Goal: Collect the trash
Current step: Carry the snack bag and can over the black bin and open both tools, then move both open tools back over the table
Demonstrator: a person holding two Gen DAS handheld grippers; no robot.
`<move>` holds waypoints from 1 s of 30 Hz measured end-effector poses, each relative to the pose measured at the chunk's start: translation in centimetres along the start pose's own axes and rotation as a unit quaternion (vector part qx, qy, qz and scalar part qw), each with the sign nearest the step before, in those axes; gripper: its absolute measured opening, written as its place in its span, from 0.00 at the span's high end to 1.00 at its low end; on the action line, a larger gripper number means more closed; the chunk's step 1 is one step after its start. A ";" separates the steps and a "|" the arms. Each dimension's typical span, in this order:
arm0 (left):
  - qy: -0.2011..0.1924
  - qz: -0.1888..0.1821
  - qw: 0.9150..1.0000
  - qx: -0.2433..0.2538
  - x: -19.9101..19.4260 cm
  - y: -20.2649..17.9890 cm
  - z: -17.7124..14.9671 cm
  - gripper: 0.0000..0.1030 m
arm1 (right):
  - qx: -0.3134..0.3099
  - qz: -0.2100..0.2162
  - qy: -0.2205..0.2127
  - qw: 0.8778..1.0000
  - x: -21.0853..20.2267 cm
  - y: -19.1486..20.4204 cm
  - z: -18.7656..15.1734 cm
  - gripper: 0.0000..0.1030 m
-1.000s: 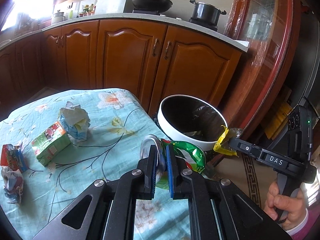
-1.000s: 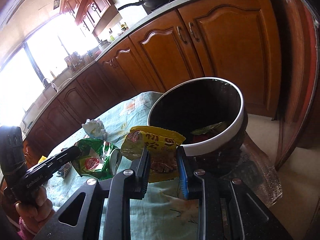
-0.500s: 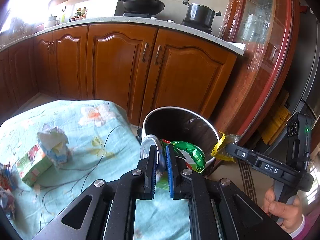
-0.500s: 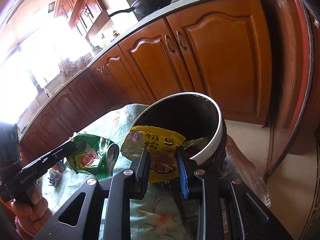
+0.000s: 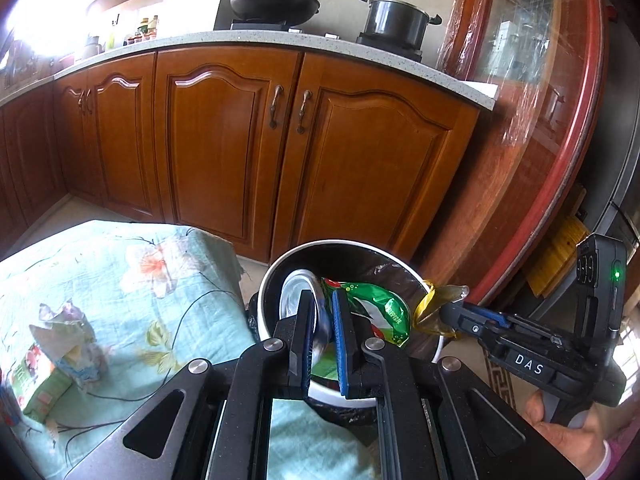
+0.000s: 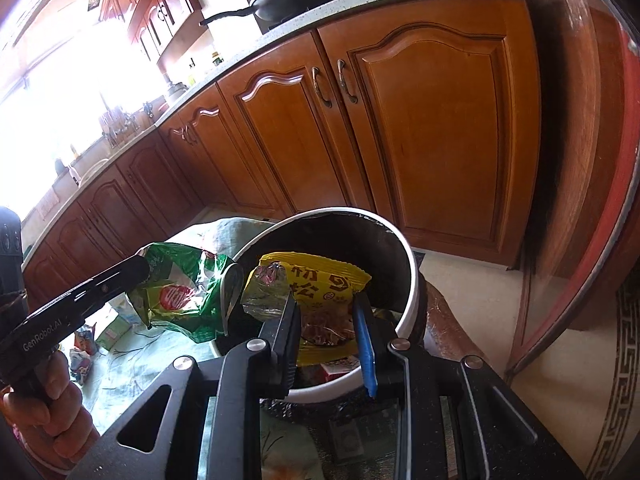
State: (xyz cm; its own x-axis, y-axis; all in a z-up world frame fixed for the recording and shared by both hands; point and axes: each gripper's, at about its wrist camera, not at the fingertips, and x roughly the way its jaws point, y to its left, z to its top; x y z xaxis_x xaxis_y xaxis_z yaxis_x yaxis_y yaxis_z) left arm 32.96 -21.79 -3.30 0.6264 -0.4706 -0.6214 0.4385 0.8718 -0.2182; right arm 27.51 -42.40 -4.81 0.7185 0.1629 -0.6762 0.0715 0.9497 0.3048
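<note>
Both hands have carried their trash from above the table edge to the white bin. The left gripper, clamped tight, holds the green wrapper over its mouth; the right gripper, narrowly parted, pinches the yellow packet, apparently also over it. Release comes next.

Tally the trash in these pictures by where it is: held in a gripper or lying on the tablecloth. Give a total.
Held in a gripper: 2, the green wrapper and the yellow packet.
Lying on the tablecloth: at least 3, the crumpled paper, the green carton and a red-and-blue wrapper.
Total: at least 5; anything already in the bin is not counted.
</note>
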 end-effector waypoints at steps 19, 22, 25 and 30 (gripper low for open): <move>0.033 -0.003 0.999 -0.014 5.9 -0.1 1.4 0.72 | 0.007 0.005 0.048 0.999 3.5 -1.6 1.0 0.52; 0.030 0.002 0.999 -0.018 5.2 0.3 1.0 0.65 | 0.014 0.009 0.042 0.999 3.1 -1.5 0.7 0.45; 0.028 0.006 0.999 -0.032 4.2 1.1 0.0 0.59 | 0.023 0.022 0.037 0.999 2.4 -1.1 0.4 0.35; 0.025 0.017 0.998 -0.056 1.7 2.8 -2.2 0.51 | 0.033 0.045 0.021 0.998 0.9 0.2 -0.6 0.14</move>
State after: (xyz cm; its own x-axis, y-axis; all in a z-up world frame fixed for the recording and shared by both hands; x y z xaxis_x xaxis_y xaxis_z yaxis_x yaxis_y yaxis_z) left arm 33.79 -19.86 -6.60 0.6063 -0.4348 -0.6658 0.3398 0.8986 -0.2774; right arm 27.76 -41.86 -5.77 0.6944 0.2600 -0.6710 0.0543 0.9108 0.4091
